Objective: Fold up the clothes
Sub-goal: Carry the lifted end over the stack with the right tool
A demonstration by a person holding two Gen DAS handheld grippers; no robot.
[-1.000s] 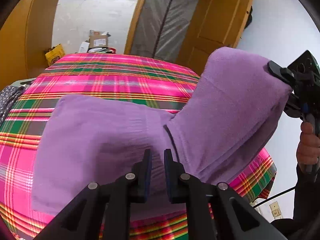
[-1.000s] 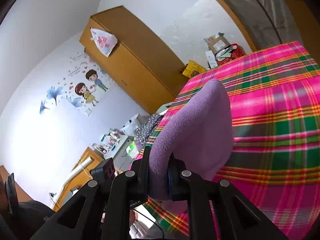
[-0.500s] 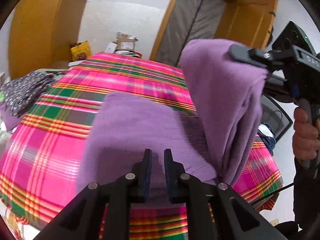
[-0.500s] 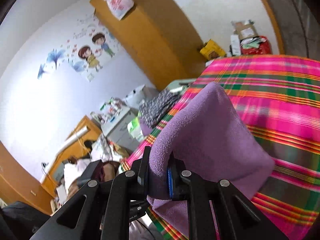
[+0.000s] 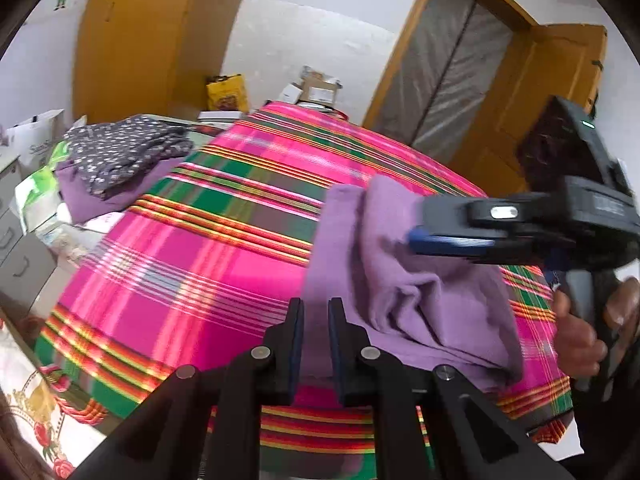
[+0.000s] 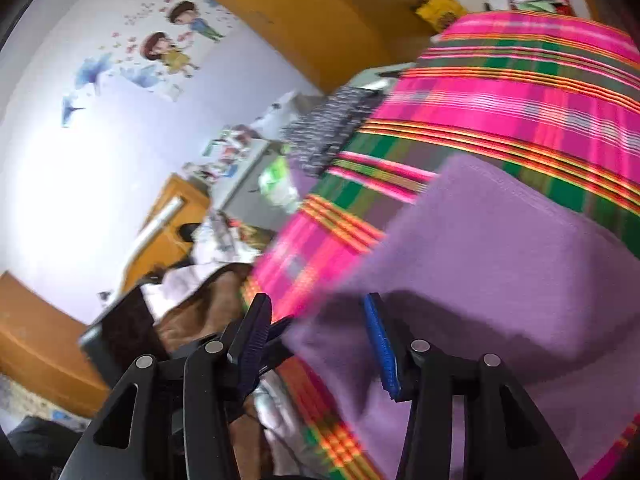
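While just opened astride the purple cloth (image 6: 500,260), right fingers (image 6: 380,352); left fingers (image 5: 296,340) nearly together; bag (image 5: 36,140) lettering unreadable.

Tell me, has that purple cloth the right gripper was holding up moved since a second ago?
Yes. The purple cloth came down and now lies folded over on the plaid table cover. The right gripper has just been opening, its pads off the cloth.

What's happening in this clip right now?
A person with tongs in each hand is folding a soft purple fleece garment on a pink and green plaid tablecloth. The right tongs have just been opening, releasing the folded-over part. The left tongs, nearly closed, hold nothing visible.
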